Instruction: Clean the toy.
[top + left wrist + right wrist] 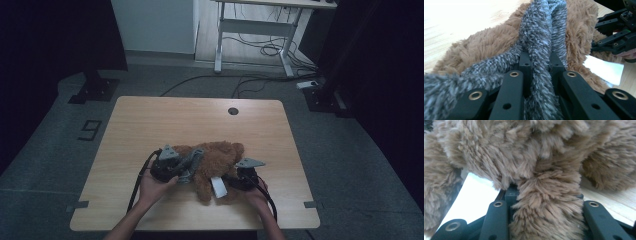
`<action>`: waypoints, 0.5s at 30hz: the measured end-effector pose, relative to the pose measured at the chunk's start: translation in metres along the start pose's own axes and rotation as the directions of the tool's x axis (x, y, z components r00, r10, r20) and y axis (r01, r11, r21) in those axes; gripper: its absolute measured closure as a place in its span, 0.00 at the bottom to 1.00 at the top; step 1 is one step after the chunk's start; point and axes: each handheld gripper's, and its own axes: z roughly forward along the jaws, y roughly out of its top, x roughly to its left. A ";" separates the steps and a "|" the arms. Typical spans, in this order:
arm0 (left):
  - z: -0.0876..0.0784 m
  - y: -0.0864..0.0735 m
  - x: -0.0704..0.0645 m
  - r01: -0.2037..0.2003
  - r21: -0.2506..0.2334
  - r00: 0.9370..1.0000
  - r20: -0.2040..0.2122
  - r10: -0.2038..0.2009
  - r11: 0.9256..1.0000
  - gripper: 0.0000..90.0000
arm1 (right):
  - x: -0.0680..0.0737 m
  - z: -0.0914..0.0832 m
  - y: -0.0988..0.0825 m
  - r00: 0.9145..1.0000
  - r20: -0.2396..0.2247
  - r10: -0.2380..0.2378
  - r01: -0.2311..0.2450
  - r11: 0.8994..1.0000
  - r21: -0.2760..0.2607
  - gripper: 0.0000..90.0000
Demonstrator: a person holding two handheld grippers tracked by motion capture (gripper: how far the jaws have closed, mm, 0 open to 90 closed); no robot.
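Note:
A brown plush toy (pixel 217 162) lies on the wooden table (pixel 200 120), with a grey fuzzy strip (pixel 192 162) draped over its left side and a white tag (pixel 218 186) at its front. My left gripper (pixel 186 167) is shut on the grey fuzzy strip (pixel 539 50), which runs up between its jaws over the brown fur (pixel 486 47). My right gripper (pixel 231 180) is shut on a fold of the brown plush toy (pixel 549 195); fur bulges between its jaws. The white tag (pixel 476 197) shows left of that fold, and the right gripper (pixel 604 42) appears at the upper right of the left gripper view.
The table has a round cable hole (pixel 233 111) near its far edge. A white-legged desk (pixel 260 30) and loose cables (pixel 250 80) stand on the floor beyond. Dark stands (pixel 95 87) flank the table at left and right.

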 end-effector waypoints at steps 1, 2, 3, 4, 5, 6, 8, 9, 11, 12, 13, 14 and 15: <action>0.001 0.001 0.000 0.001 0.001 1.000 -0.001 -0.001 1.000 0.87 | -0.001 0.000 0.000 1.000 0.006 0.003 -0.003 1.000 -0.002 0.65; 0.002 0.001 0.001 0.003 0.001 1.000 0.000 -0.003 1.000 0.87 | -0.002 0.001 0.000 1.000 0.010 0.007 -0.007 1.000 -0.008 0.65; 0.003 0.002 0.001 0.005 0.000 1.000 0.001 -0.005 1.000 0.87 | -0.003 0.001 0.000 1.000 0.016 0.010 -0.010 1.000 -0.011 0.65; 0.004 0.001 0.001 0.007 -0.001 1.000 0.002 -0.007 1.000 0.87 | -0.004 0.002 0.000 1.000 0.020 0.010 -0.010 1.000 -0.014 0.65; 0.004 0.000 0.000 0.009 -0.004 1.000 0.004 -0.009 1.000 0.87 | -0.005 0.003 0.000 1.000 0.027 0.011 -0.011 1.000 -0.017 0.65; 0.005 -0.002 0.000 0.019 -0.009 1.000 0.016 -0.019 1.000 0.87 | -0.005 0.003 0.000 0.999 0.031 0.014 -0.014 1.000 -0.018 0.65; 0.007 -0.006 -0.001 0.039 -0.032 0.999 0.028 -0.038 0.999 0.87 | -0.007 0.005 0.000 0.999 0.039 0.014 -0.013 1.000 -0.014 0.65; 0.008 -0.009 -0.002 0.041 -0.039 0.999 0.029 -0.040 0.998 0.87 | -0.009 0.006 -0.001 0.999 0.039 0.019 -0.019 1.000 -0.013 0.64; 0.011 -0.011 -0.005 0.040 -0.042 0.999 0.032 -0.038 0.998 0.87 | -0.011 0.006 -0.001 0.999 0.043 0.029 -0.028 1.000 -0.010 0.64; 0.012 -0.011 -0.006 0.038 -0.039 0.999 0.031 -0.037 0.998 0.87 | -0.012 0.007 -0.002 0.998 0.049 0.033 -0.033 0.999 -0.007 0.65; 0.015 -0.010 -0.006 0.036 -0.035 0.999 0.028 -0.035 0.999 0.87 | -0.013 0.007 -0.002 0.998 0.051 0.034 -0.034 0.999 -0.006 0.65; 0.016 -0.008 -0.005 0.037 -0.029 0.999 0.027 -0.036 0.999 0.87 | -0.014 0.007 -0.002 0.998 0.052 0.038 -0.038 0.999 -0.004 0.65; 0.016 -0.006 -0.004 0.044 -0.024 0.999 0.030 -0.043 0.999 0.87 | -0.015 0.007 -0.003 0.998 0.052 0.040 -0.040 0.999 -0.003 0.65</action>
